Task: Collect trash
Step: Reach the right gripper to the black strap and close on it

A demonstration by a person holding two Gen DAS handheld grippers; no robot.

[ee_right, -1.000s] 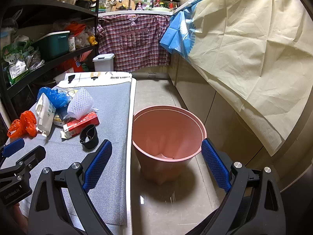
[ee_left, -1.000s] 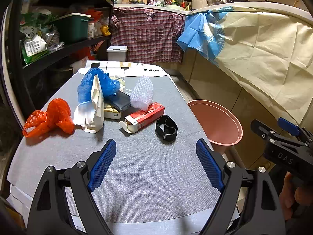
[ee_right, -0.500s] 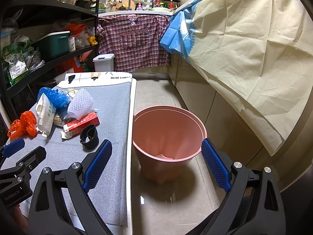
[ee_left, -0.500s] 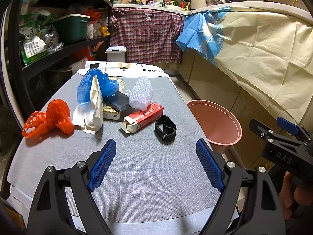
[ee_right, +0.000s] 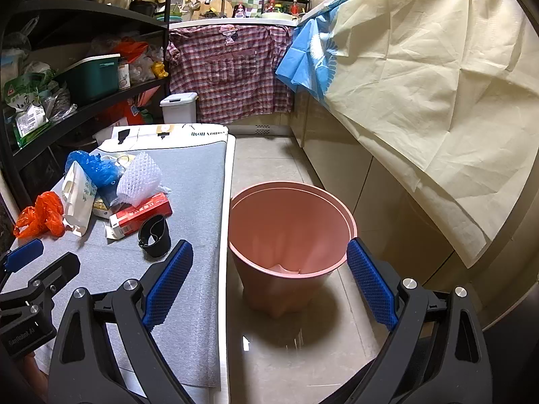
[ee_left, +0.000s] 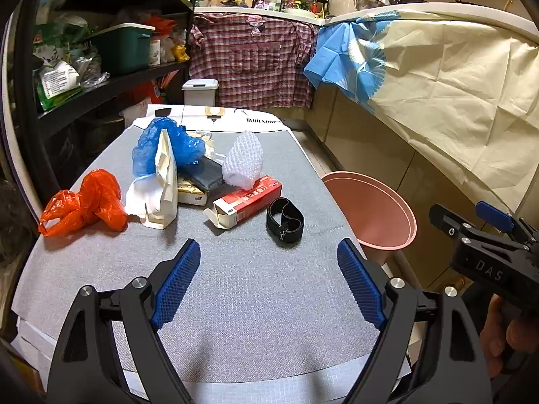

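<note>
Both grippers empty, trash waiting on the table.

I hold the left gripper (ee_left: 268, 282) wide over the grey mat (ee_left: 235, 303), facing the red cardboard box (ee_left: 247, 200) and black band (ee_left: 285, 224); the right gripper (ee_right: 269, 286), wide, frames the pink plastic bin (ee_right: 291, 235) for drops.

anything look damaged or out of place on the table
The red carton lies on its side with its end flap torn open, and the white paper bag beside it is crumpled. Nothing has spilled. The pink bin stands upright on the floor, apart from the table.
</note>
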